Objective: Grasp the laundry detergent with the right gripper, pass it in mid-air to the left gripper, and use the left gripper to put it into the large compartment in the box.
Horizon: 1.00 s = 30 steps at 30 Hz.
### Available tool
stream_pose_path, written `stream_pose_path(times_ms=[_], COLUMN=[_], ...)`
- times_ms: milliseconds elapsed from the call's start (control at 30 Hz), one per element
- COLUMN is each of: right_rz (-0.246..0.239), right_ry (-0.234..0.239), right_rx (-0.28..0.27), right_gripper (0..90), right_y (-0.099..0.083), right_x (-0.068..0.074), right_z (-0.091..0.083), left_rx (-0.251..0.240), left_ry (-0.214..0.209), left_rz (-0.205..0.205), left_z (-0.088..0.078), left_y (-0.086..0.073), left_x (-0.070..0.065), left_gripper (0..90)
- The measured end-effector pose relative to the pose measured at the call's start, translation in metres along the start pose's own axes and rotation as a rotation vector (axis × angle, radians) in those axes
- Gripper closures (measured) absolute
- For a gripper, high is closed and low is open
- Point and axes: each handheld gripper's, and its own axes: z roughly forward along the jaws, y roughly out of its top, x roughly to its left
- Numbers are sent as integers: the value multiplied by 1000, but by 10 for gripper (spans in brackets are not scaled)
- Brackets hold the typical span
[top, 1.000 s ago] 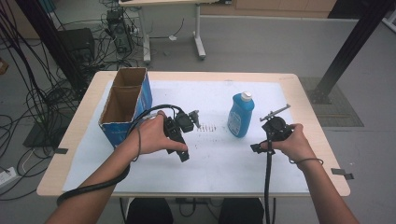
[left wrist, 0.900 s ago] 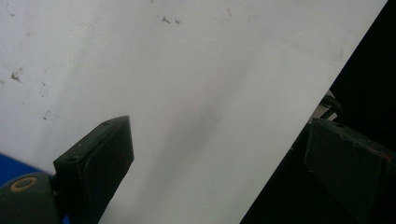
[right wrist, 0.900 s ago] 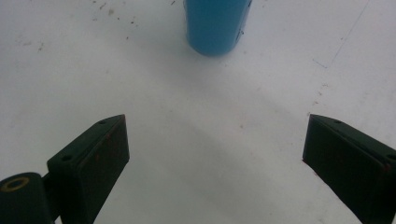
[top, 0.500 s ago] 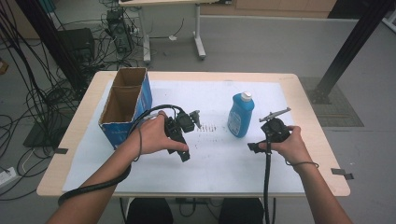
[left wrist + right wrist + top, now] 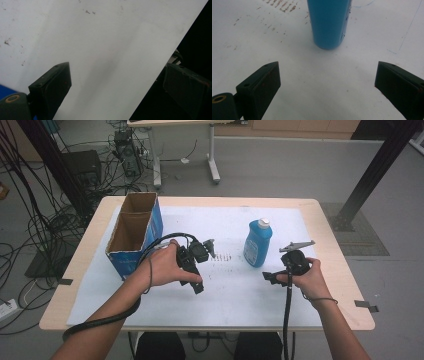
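High view: bottle (image 5: 258, 243) upright mid-table, box (image 5: 134, 233) far left. Right gripper (image 5: 327, 82) view: jaws spread, bottle base just ahead, untouched. Left gripper (image 5: 117, 85) view: jaws spread over bare white sheet (image 5: 95, 50).

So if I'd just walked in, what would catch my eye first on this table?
Probably the blue bottle with its white cap, standing upright right of the table's middle; the right gripper, jaws wide open, points straight at it without touching. Next, the open cardboard box with blue sides at the left of the white table sheet. Between them, the left gripper sits in the person's hand, jaws open over bare sheet.
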Motion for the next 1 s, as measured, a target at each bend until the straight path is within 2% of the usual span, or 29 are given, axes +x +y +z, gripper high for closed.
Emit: stream_pose_path(times_ms=[233,500,1000], right_rz=[11,-3,-26], right_ry=[12,25,43], right_rx=[-9,-21,-115], right_gripper=[59,57,46], right_y=[-5,-9,-22], right_x=[-2,-3,-1], right_z=[2,4,4], left_rx=[3,2,-6], left_ry=[7,5,3], left_rz=[0,4,4], left_z=[0,0,-1], left_y=[1,1,-1], left_x=[-1,-2,-4], left_gripper=[82,82,82])
